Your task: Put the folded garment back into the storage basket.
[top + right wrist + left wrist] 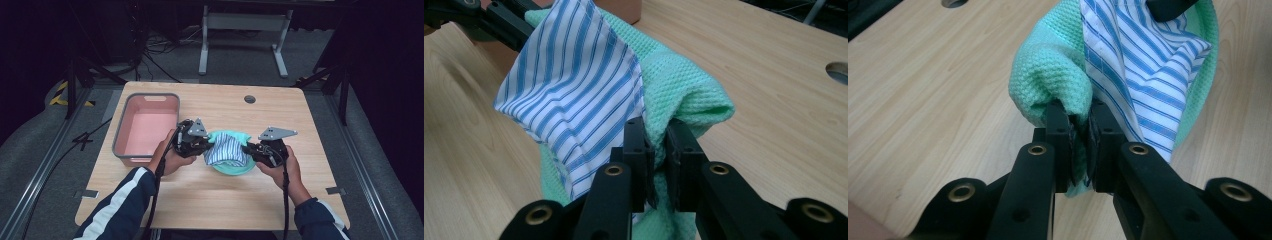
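Wooden table [200,200] at frame centre: green cloth [231,167] with striped cloth [226,150] spans horizontally between left gripper [200,145] and right gripper [251,148], jaws clamped on opposite ends, pink bin [146,95] left.

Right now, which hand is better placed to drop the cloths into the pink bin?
Left, probably. The left tongs sit right beside the pink bin, clamped on the green cloth with the striped cloth; the right tongs grip the far side.

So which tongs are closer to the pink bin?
Left. The left tongs grip the green cloth right beside the pink bin; the right tongs hold the cloth's far side, farther off.
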`<state>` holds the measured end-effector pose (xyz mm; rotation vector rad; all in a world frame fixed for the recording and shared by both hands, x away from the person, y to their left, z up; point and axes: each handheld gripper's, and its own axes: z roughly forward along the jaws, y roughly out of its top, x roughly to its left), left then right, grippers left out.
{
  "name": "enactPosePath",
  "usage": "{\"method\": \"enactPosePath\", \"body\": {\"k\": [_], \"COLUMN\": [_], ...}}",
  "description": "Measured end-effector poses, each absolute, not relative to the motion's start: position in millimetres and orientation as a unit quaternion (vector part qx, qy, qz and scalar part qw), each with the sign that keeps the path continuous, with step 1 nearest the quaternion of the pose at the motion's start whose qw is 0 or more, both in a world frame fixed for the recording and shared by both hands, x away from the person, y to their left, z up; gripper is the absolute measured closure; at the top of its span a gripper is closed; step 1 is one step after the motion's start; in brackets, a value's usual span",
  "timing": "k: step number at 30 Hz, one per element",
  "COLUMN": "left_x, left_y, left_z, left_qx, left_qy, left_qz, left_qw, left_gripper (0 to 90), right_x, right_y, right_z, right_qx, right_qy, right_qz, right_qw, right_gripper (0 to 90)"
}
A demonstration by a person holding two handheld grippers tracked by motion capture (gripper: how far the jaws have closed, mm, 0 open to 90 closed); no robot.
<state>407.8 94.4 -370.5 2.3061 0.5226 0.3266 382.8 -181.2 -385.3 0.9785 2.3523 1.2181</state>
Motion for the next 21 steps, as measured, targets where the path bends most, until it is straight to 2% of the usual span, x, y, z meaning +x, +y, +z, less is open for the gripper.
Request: {"method": "enactPosePath", "body": {"k": [21], "left_x": [409.7], "left_y": [148.2], "left_z": [-333.9], "left_qx": [0.871], "left_qy": [0.238], "left_qz": [0.173], "left_qw": [0.394], "left_gripper": [82.3], "right_x": [402.7], "right_y": [-132.1], "right_z": [-342.2], "right_qx": [0.301], "right_qy": [0.827], "right_qz": [0.443], "right_qw": [0.173], "right_gripper": [81.0]}}
